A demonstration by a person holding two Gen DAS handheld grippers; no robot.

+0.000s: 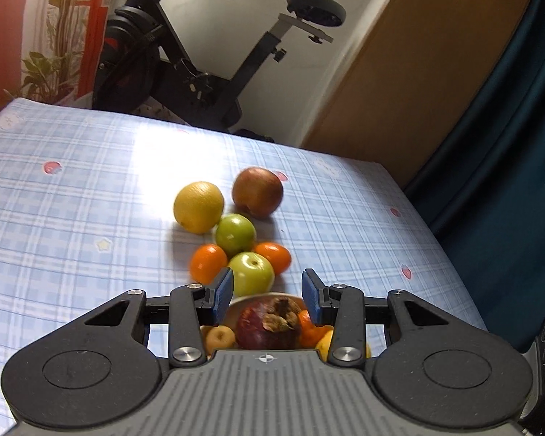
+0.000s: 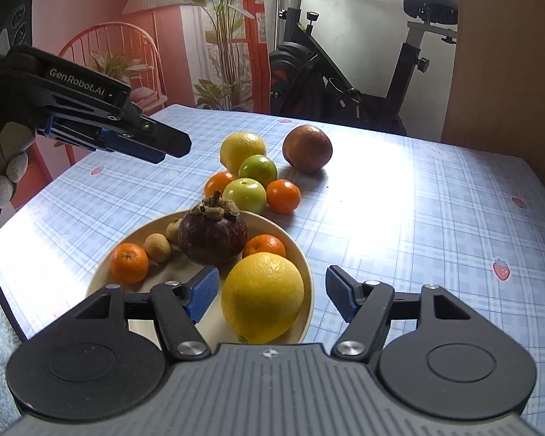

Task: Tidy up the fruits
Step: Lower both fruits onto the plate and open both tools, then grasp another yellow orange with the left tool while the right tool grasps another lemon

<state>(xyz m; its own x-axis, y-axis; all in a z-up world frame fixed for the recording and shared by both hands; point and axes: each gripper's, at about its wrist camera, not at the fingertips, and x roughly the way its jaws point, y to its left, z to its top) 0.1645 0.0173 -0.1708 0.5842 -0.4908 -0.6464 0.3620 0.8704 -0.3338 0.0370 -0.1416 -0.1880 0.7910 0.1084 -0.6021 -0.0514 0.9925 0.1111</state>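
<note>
A cream plate (image 2: 101, 283) holds a dark mangosteen (image 2: 214, 236), two mandarins (image 2: 129, 261), two small brown fruits (image 2: 157, 247) and a big yellow citrus (image 2: 261, 301). My right gripper (image 2: 272, 292) straddles that citrus with its blue pads clear of the peel on both sides. Beyond the plate, a yellow citrus (image 2: 241, 150), a red apple (image 2: 307, 148), two green apples (image 2: 244, 193) and two mandarins (image 2: 283, 196) lie on the cloth. My left gripper (image 1: 267, 294) hangs above the plate's far rim, open and empty, with the nearer green apple (image 1: 251, 276) just past its fingers.
The table (image 2: 418, 218) has a blue plaid cloth; its right edge and far edge are close to the fruit. An exercise bike (image 2: 345, 72) stands behind the table and a red chair (image 2: 109, 47) at the left. A gloved hand (image 2: 3, 181) holds the left gripper.
</note>
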